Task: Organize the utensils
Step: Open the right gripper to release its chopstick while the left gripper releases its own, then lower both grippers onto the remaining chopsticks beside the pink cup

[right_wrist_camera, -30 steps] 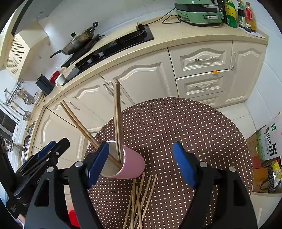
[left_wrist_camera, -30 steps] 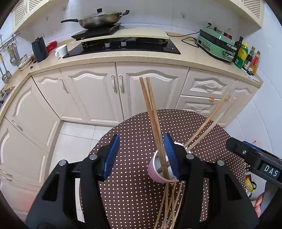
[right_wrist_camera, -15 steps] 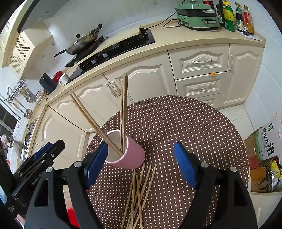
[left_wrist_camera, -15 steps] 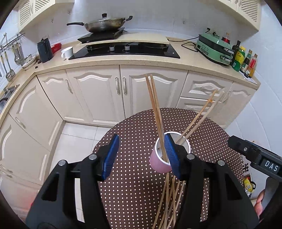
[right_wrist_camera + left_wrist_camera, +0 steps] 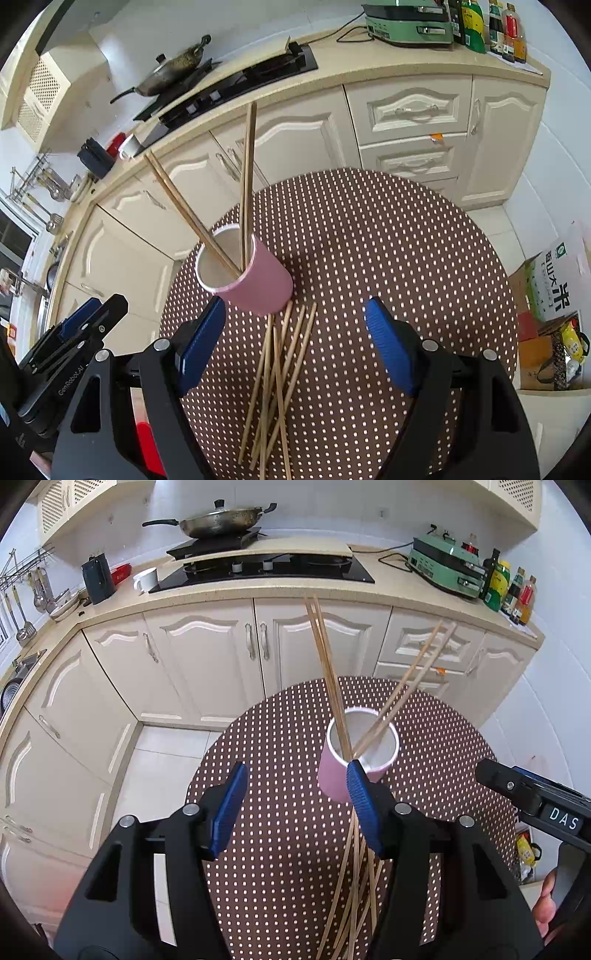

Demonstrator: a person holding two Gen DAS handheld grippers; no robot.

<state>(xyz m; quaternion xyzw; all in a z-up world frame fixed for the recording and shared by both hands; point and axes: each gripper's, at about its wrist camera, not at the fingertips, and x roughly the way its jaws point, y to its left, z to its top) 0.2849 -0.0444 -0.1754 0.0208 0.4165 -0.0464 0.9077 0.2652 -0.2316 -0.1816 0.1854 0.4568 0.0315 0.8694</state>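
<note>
Centrally, pink cup [image 5: 255, 278] stands on brown polka-dot tablecloth [image 5: 388, 251], holding two pairs of chopsticks [image 5: 246, 177] leaning apart. Left gripper [image 5: 295, 805]: jaws spread, gripping nothing; cup just ahead of its right finger. Loose chopsticks [image 5: 277, 384] lie criss-crossed on cloth just in front of cup, between spread jaws of right gripper [image 5: 295, 343], untouched. Behind table: cream cabinets [image 5: 207, 653], black hob [image 5: 266, 570], wok [image 5: 221, 522], green appliance [image 5: 447, 565], bottles [image 5: 509, 587].
</note>
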